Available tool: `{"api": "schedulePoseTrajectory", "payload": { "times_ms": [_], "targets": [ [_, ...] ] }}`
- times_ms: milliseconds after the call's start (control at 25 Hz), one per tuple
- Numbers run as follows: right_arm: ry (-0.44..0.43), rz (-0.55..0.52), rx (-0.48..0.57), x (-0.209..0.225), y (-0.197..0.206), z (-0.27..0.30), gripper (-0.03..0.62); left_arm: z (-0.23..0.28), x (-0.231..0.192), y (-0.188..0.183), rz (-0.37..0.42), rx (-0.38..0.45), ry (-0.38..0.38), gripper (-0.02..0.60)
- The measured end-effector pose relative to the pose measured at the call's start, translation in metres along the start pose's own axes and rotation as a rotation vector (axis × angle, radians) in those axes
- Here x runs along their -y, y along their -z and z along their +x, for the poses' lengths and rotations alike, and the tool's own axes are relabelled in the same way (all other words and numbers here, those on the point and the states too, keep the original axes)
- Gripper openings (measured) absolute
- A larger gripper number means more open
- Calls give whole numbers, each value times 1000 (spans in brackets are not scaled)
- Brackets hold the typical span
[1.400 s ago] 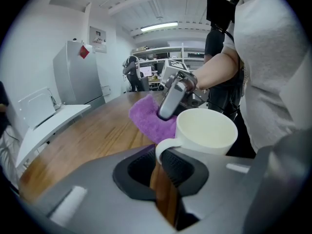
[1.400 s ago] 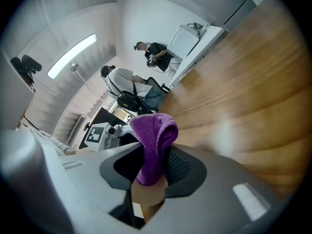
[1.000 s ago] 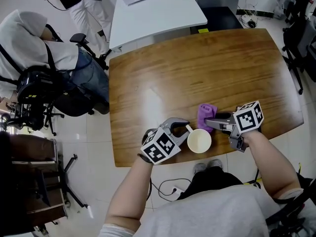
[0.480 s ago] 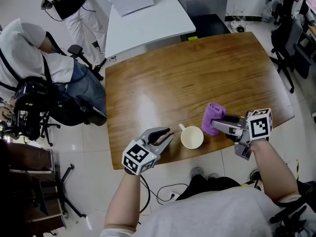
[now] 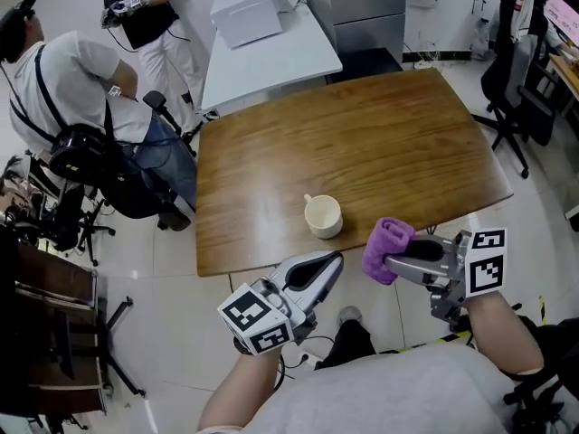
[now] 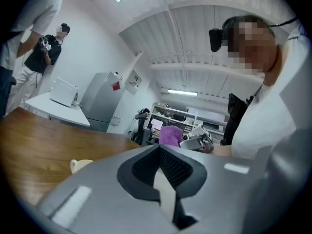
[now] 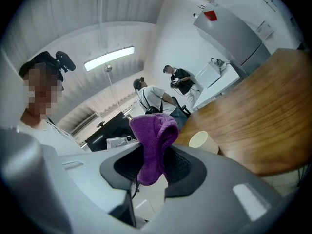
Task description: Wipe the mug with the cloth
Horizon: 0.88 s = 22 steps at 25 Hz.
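The cream mug stands upright and alone on the brown wooden table, near its front edge, handle to the left. My left gripper hangs off the table's front edge, below the mug and apart from it, shut with nothing between its jaws. In the left gripper view the left gripper shows closed jaws, with the mug low at the left. My right gripper is shut on the purple cloth, held in the air off the table's front edge, right of the mug. The cloth hangs bunched between the right gripper jaws, the mug beyond.
A white table with a white box adjoins the far edge. Two people and office chairs are at the left. A black chair stands at the right. Cables lie on the floor below.
The left gripper let go of the mug's handle, drew back off the table and shut. The right gripper drew back with the cloth, away from the mug. The mug stays on the table.
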State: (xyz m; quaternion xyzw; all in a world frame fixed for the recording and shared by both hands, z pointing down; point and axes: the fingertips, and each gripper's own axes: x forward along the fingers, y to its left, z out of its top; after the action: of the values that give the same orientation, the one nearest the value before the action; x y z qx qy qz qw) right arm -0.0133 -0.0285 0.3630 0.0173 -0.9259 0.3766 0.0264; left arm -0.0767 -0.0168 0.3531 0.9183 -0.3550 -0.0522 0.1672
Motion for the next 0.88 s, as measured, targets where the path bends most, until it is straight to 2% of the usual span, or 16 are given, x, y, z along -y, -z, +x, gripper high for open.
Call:
{"api": "schedulePoseTrajectory", "payload": {
  "times_ms": [120,280,480,640,880],
  "targets": [
    [-2,-51,-15,-44,41,-46,124,2,72,20,-32,18,-1,0],
    [-2,-66,-3,-103,93,-113,123,-7,166,43,-65,52,-9,0],
    [20,-69,17,-165,144,-172,123,-29,260,59,-29,19,-44,0],
    [40,-84,20,-196,160,-193,123,-43,297,63,-30,-13,-69,0],
    [60,-96,15,-220,169,-200,123,-60,315,66,-47,-30,-83,0]
  ]
}}
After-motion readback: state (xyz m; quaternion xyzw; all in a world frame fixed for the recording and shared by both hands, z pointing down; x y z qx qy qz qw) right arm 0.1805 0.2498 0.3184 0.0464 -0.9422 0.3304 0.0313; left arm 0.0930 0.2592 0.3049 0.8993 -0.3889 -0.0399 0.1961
